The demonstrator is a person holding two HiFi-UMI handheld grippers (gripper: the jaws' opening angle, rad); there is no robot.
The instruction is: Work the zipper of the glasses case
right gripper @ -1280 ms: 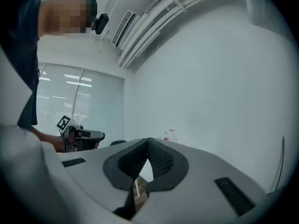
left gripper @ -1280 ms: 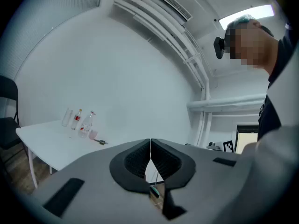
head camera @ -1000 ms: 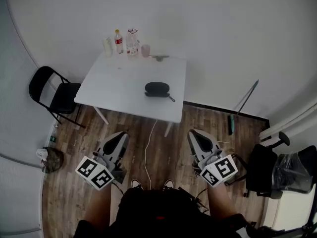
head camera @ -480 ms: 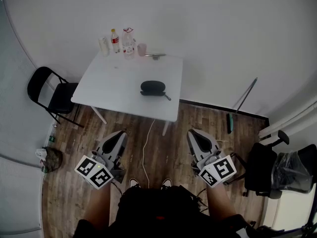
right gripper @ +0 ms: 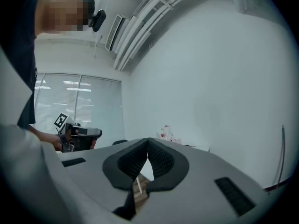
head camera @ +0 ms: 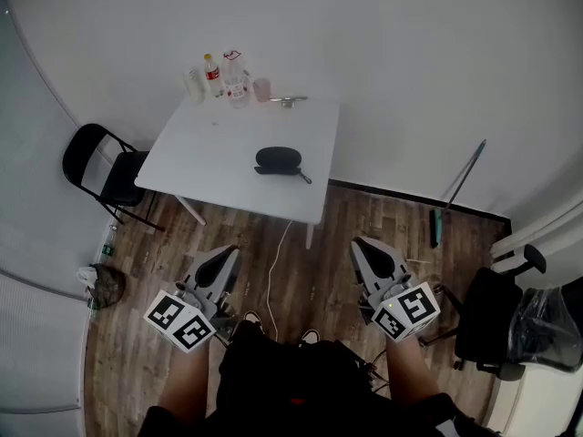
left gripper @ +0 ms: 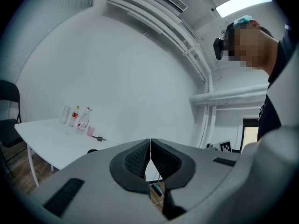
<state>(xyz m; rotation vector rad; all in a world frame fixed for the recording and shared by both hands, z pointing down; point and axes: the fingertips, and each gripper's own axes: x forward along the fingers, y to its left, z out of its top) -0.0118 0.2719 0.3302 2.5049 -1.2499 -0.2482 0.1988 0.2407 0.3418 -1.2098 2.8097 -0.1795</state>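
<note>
Well beyond fingers point(head camera: 219, 264), apparently closed glasses case point(head camera: 278, 159)

No legible text, brand or number found. White marker cube of the left tool point(head camera: 179, 324) and white marker cube of the right tool point(head camera: 407, 310): black-and-white square code patterns, no characters. Clear plastic bottle with red label point(head camera: 212, 76) on the white tabletop point(head camera: 228, 157): print too small to read.

We find the room evenly and coolly lit, shadows faint, a ceiling light point(left gripper: 240, 3) blown out white above our slightly soft left gripper point(left gripper: 150, 143), window blinds point(right gripper: 77, 104) glowing in the right gripper view, fisheye curving walls, corners vignetted black
</note>
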